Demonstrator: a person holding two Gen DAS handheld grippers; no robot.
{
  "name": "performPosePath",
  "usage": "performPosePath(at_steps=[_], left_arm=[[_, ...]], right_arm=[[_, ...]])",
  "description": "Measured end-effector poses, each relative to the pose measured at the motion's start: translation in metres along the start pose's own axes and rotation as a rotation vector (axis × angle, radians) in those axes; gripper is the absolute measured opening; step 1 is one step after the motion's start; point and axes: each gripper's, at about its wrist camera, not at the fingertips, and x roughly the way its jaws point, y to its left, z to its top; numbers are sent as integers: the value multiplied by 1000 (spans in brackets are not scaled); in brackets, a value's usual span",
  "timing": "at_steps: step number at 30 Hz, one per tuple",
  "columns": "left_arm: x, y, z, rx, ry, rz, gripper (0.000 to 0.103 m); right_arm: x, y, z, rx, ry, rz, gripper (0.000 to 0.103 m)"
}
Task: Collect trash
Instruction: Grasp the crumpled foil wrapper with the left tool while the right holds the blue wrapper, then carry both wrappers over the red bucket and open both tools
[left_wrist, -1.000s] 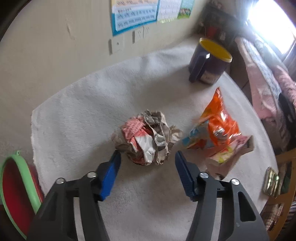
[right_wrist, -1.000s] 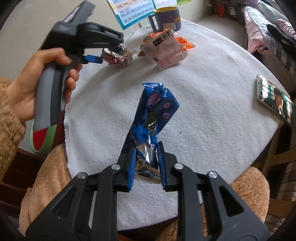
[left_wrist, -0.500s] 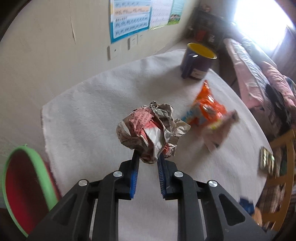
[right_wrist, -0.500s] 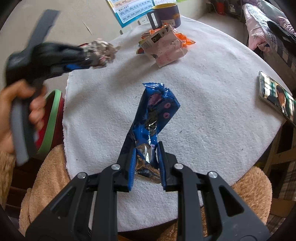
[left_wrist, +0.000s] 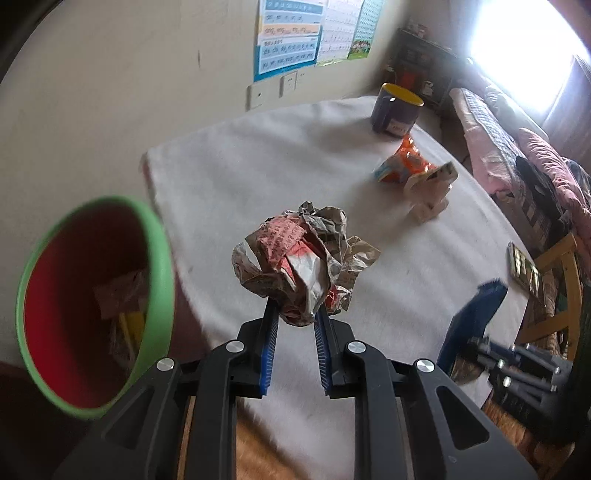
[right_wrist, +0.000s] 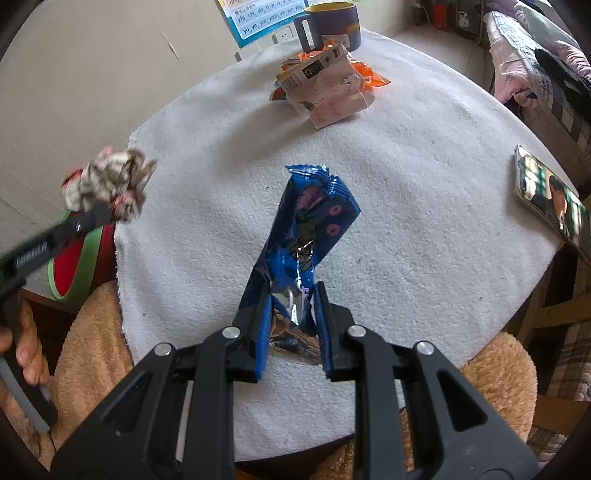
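Observation:
My left gripper (left_wrist: 295, 314) is shut on a crumpled paper ball (left_wrist: 301, 258), lifted off the white-clothed round table (left_wrist: 236, 173). The ball (right_wrist: 107, 182) hangs near the table's left edge in the right wrist view. A red bin with a green rim (left_wrist: 92, 302) stands low on the left, with some trash inside. My right gripper (right_wrist: 293, 299) is shut on a blue snack wrapper (right_wrist: 306, 229), which stands up over the table's near part. An orange snack bag (left_wrist: 406, 164) and a pale pink packet (right_wrist: 328, 96) lie together toward the far side.
A dark blue mug with a yellow inside (left_wrist: 397, 110) stands at the table's far edge. A phone (right_wrist: 550, 199) lies at the right edge. A hand (right_wrist: 22, 350) holds the left gripper's handle. Wooden chair (left_wrist: 554, 280) and a bed (left_wrist: 517, 147) are on the right.
The left gripper closed on the paper ball, lifted it and carried it left toward the bin, which now looms larger. The right gripper and blue wrapper stayed still.

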Motion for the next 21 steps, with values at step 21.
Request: performPosePath(at_steps=[21], left_arm=[[-34,12,-4,-3,-92,-15,17]], right_arm=[[-49,41,19,-130,-130,-50,22]])
